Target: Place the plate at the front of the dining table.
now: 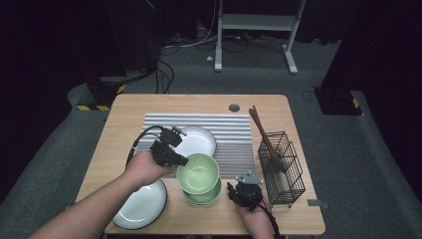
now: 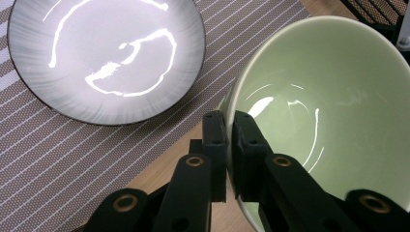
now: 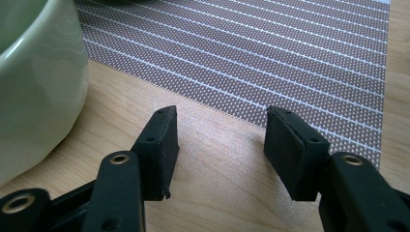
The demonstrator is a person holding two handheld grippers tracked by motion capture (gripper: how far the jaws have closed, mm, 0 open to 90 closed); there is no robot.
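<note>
Green bowl (image 1: 198, 173): rim pinched in my left hand-held gripper (image 2: 230, 126), held tilted above the stacked green bowls (image 1: 203, 198) near the worktop's (image 1: 124, 112) front edge. My right hand-held gripper (image 3: 220, 126): jaws spread, empty, over bare wood beside the striped mat (image 1: 234, 137).

Pale green bowl (image 2: 329, 96), grey-rimmed plate (image 2: 106, 58), striped grey placemat (image 3: 270, 53)

Bowl (image 1: 198, 172) atop bowl stack (image 1: 203, 198); plate (image 1: 198, 140) behind; rack (image 1: 281, 168) right.
</note>
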